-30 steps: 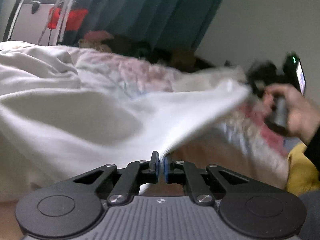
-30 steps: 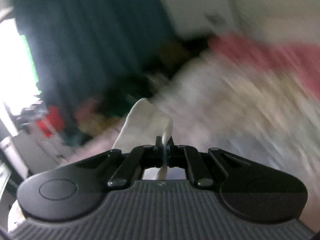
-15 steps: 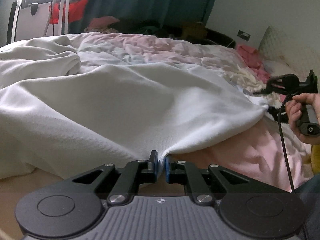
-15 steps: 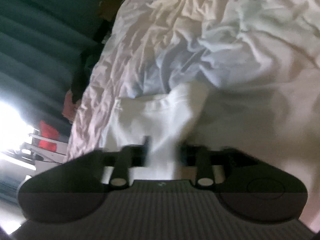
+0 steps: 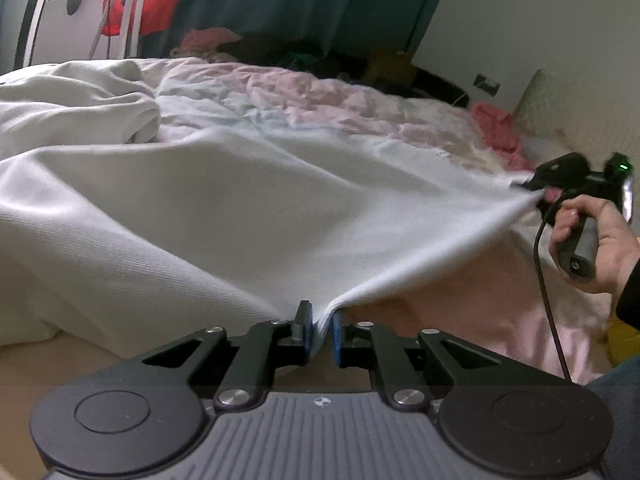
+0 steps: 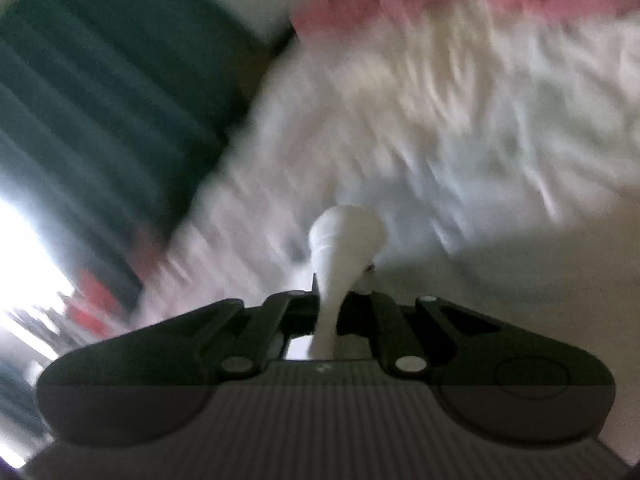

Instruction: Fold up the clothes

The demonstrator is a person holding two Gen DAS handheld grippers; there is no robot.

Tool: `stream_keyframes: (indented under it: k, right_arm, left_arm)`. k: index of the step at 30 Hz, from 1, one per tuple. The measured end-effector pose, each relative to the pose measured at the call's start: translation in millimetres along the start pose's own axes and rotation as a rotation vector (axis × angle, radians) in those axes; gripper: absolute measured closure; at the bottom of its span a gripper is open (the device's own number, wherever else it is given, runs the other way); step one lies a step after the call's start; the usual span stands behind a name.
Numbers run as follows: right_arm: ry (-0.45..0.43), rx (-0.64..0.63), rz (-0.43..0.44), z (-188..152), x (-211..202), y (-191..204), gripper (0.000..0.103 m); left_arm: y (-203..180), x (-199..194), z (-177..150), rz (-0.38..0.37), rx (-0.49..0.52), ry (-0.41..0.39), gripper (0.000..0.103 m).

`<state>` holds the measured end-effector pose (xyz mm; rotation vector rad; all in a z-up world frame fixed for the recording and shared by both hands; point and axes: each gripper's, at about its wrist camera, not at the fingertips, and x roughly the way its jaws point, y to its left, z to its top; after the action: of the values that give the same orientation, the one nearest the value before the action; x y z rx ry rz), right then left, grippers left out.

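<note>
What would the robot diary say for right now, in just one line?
left gripper: shut on white cloth | right gripper: shut on white cloth | cloth: stretched between both above bed | fold: not yet made

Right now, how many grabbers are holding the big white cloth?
2. The left gripper pinches the white cloth at its near edge, low in the middle. The right gripper pulls a far corner, over at the right. No more show.

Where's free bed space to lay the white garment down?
Free: pink sheet under the garment, between left gripper and right gripper. Rumpled quilt behind also open. Crowded: white pile far left, pink clothes by the pillow.
</note>
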<state>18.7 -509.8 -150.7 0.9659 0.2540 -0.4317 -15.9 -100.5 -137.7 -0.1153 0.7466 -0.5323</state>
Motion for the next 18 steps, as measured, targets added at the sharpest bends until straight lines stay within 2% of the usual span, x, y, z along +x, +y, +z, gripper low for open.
stream_keyframes:
  k: [2, 3, 5, 8, 10, 13, 14, 15, 16, 17, 18]
  right_arm:
    - [-0.066, -0.04, -0.007, 4.2, -11.6, 5.8, 0.098]
    - [-0.069, -0.067, -0.047, 3.7, -12.5, 6.0, 0.098]
    - [-0.021, -0.086, -0.151, 2.7, -5.2, -3.7, 0.098]
    - [0.122, -0.03, -0.318, -0.3, 17.8, -28.4, 0.097]
    - [0.159, 0.017, -0.351, -2.4, 21.7, -36.6, 0.093]
    - [0.136, -0.017, -0.359, -1.9, 13.5, -21.6, 0.091]
    - [0.128, -0.044, -0.354, -2.5, 9.2, -14.7, 0.086]
    - [0.12, -0.071, -0.349, -3.2, 4.9, -7.7, 0.078]
    - [0.111, -0.098, -0.343, -3.8, 0.4, -0.5, 0.05]
    - [0.077, -0.137, -0.339, -4.1, -6.6, 8.9, 0.027]
    - [0.043, -0.175, -0.334, -4.3, -13.6, 18.3, 0.022]
  left_arm:
    - [-5.3, -1.3, 1.0, -0.004, 0.017, -0.02, 0.091]
    - [-7.2, -1.2, 0.8, 0.0, 0.026, -0.024, 0.091]
    - [-7.5, 1.9, -0.6, -0.005, 0.024, -0.012, 0.09]
    - [-4.3, 7.5, -3.5, -0.004, 0.008, 0.02, 0.09]
    - [-3.4, 6.8, -3.4, -0.004, 0.006, 0.02, 0.09]
    - [-3.6, 4.4, -2.1, -0.007, 0.002, 0.017, 0.088]
    - [-3.4, 3.6, -1.9, -0.009, -0.002, 0.019, 0.086]
    - [-2.8, 2.8, -1.8, -0.015, -0.01, 0.021, 0.075]
    - [-2.1, 1.0, -1.4, -0.022, -0.018, 0.022, 0.06]
    - [-1.6, -1.1, -0.8, -0.029, -0.027, 0.023, 0.053]
    - [-1.1, -3.3, -0.2, -0.035, -0.035, 0.023, 0.043]
